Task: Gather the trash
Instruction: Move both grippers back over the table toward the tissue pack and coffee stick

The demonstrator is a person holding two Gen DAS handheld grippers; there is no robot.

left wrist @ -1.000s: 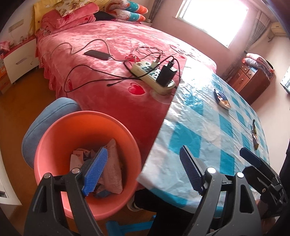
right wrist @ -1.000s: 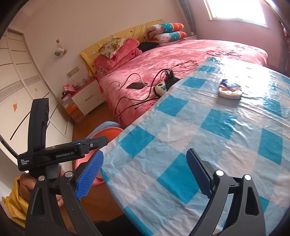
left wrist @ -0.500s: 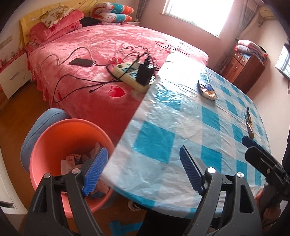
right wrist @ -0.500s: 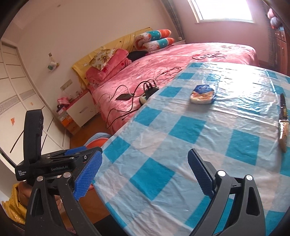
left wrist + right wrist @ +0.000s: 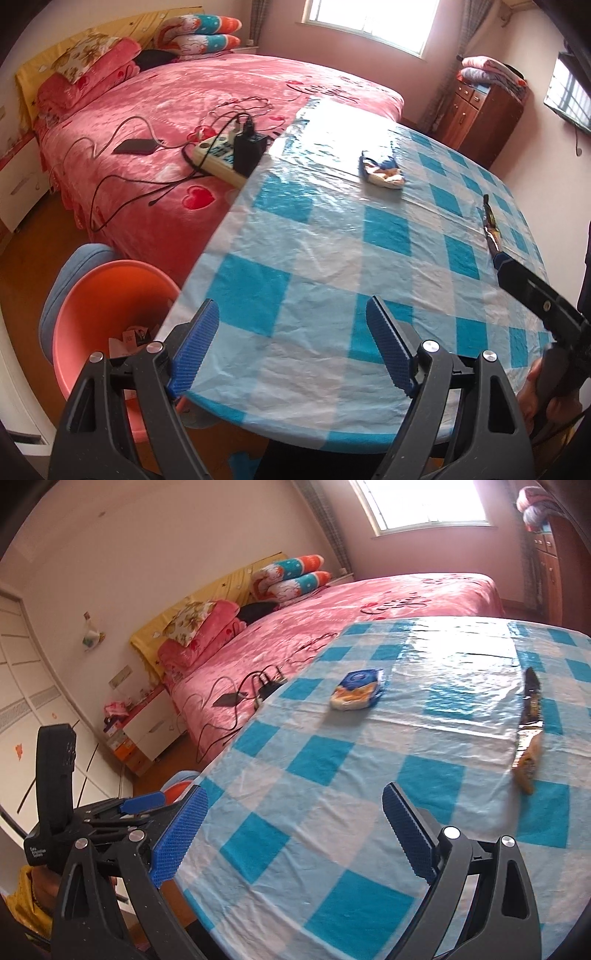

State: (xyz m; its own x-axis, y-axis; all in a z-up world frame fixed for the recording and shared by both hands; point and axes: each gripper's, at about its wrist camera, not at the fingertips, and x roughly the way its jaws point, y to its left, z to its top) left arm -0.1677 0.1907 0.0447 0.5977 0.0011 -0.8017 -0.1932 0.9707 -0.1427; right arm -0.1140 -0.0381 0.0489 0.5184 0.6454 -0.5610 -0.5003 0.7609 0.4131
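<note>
Two pieces of trash are left on the checked tablecloth (image 5: 258,291): a blue-and-white snack packet (image 5: 357,694) toward the far left and a long dark wrapper (image 5: 529,734) at the right edge, possibly a candy-bar wrapper, though blur hides its print. The left gripper (image 5: 291,347) and right gripper (image 5: 295,834) are both held released, nothing between the jaws. The orange bin (image 5: 92,314), already holding scraps, stands low at the near left. The wrapper is best approached by the right gripper, pinched low against the cloth.

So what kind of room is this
Most likely a bedroom at home: a large bed under a pink blanket, pillows stacked at its head, and a table in a blue checked cloth beside it.
</note>
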